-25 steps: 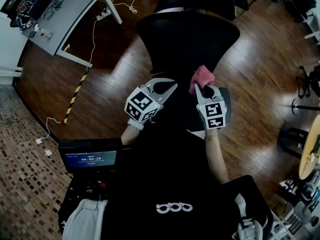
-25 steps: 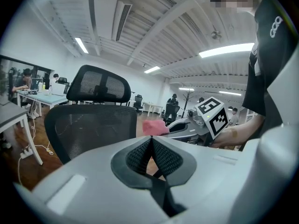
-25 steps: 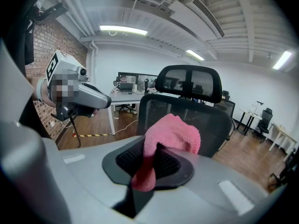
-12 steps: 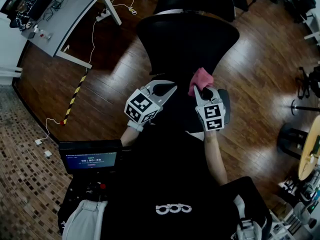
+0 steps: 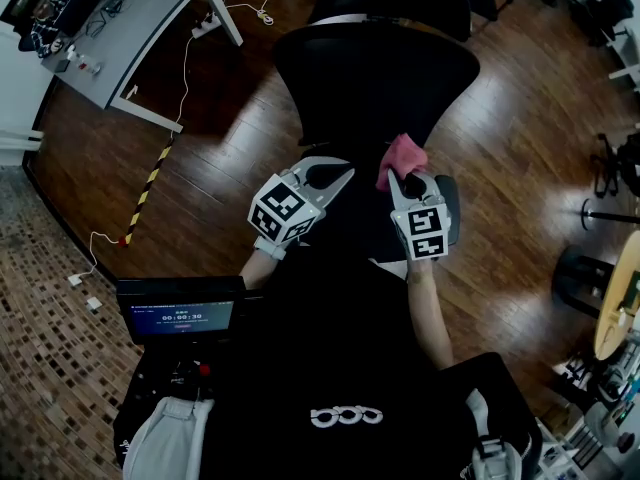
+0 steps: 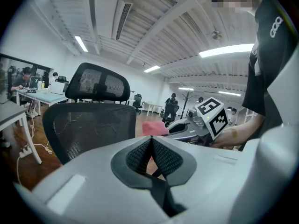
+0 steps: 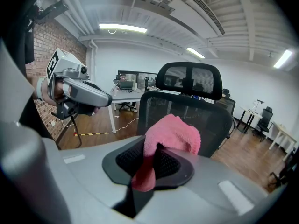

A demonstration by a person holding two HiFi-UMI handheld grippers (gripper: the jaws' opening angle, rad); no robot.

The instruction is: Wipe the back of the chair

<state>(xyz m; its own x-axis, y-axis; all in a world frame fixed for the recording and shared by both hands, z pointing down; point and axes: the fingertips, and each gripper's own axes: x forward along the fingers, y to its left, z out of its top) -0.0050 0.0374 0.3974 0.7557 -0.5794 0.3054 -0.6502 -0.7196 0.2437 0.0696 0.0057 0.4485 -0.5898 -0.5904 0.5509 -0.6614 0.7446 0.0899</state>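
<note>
A black mesh office chair stands in front of me, its back (image 5: 375, 78) facing me, also seen as the chair back (image 6: 88, 127) and the chair back (image 7: 187, 113), with a headrest (image 7: 188, 80) above. My right gripper (image 5: 404, 176) is shut on a pink cloth (image 5: 402, 155), which bulges out past the jaws as the pink cloth (image 7: 173, 134) a little short of the chair back. My left gripper (image 5: 328, 173) is shut with nothing between its jaws, close beside the right one. From the left gripper view the pink cloth (image 6: 154, 127) and right gripper (image 6: 187, 127) show just ahead.
A grey desk (image 5: 130, 28) with cables stands at the far left on the wooden floor (image 5: 220, 158). A small screen (image 5: 180, 313) sits at my lower left. More chairs and desks fill the room behind, with a stand base (image 5: 585, 278) at the right.
Both grippers have edged slightly towards the chair back; the cloth stays held in the right gripper.
</note>
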